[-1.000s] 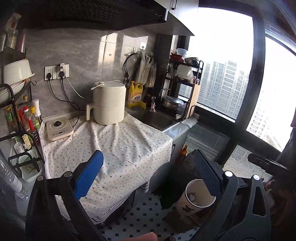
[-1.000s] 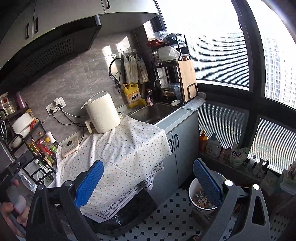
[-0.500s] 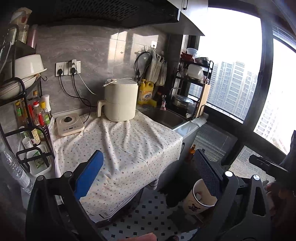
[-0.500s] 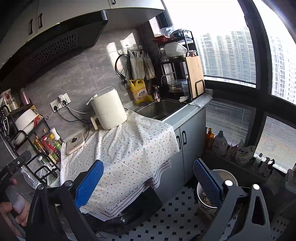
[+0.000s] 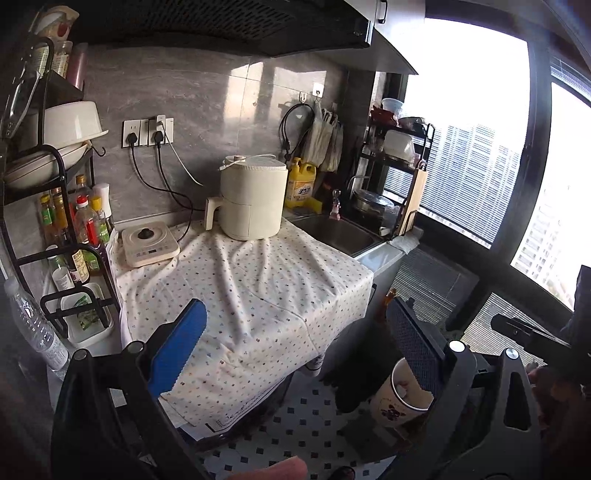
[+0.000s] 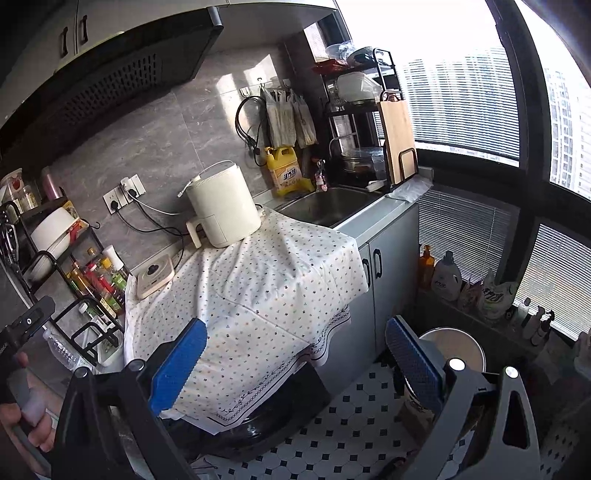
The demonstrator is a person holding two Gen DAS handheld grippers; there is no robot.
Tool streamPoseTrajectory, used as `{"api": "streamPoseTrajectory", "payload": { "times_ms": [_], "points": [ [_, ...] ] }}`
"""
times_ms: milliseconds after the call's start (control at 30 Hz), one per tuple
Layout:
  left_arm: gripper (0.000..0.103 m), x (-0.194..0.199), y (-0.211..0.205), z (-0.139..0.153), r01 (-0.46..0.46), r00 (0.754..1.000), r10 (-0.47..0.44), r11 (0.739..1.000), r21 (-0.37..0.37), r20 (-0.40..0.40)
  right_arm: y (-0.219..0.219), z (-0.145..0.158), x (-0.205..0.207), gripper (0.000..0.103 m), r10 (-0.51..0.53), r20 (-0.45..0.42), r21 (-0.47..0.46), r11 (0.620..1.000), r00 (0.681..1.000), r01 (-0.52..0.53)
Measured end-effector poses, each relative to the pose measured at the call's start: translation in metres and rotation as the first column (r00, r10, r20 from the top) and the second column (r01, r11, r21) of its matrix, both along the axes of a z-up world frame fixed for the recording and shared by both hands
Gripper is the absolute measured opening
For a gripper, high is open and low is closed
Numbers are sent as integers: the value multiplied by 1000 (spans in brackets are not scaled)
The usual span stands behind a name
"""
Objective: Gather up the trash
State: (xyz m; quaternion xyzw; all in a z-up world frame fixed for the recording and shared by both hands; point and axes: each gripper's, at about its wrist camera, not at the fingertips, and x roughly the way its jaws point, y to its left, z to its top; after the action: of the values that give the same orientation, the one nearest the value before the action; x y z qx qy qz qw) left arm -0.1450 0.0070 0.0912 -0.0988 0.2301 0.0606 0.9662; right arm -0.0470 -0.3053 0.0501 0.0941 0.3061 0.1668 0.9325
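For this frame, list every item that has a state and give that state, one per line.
left gripper: open, holding nothing
right gripper: open, holding nothing
trash bin: uncovered, on the floor
air fryer: upright, drawer shut
wall sockets: plugs inserted
cabinet doors: closed
sink: tap not running, as far as visible
cutting board: upright in rack
tablecloth: draped over the counter edge

A narrow kitchen with a grey stone-look wall [image 5: 207, 103] carrying sockets [image 5: 147, 131]; a dark range hood [image 5: 207, 22] hangs under pale cabinets [image 6: 74, 33]; a dotted white cloth [image 5: 251, 288] drapes the counter beside a steel sink [image 5: 336, 230]; black-framed windows [image 6: 458, 110] with blinds pour bright daylight; the floor [image 6: 351, 424] is white tile with small black diamonds
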Motion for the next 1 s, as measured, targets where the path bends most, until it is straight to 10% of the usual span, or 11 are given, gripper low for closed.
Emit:
{"api": "streamPoseTrajectory", "payload": {
  "times_ms": [1000],
  "points": [
    [97,-10,5,-4,-24,1000,24,1000,3,4,11,-12,-5,95,-8,-33,-15,1000,999,7]
  ]
}}
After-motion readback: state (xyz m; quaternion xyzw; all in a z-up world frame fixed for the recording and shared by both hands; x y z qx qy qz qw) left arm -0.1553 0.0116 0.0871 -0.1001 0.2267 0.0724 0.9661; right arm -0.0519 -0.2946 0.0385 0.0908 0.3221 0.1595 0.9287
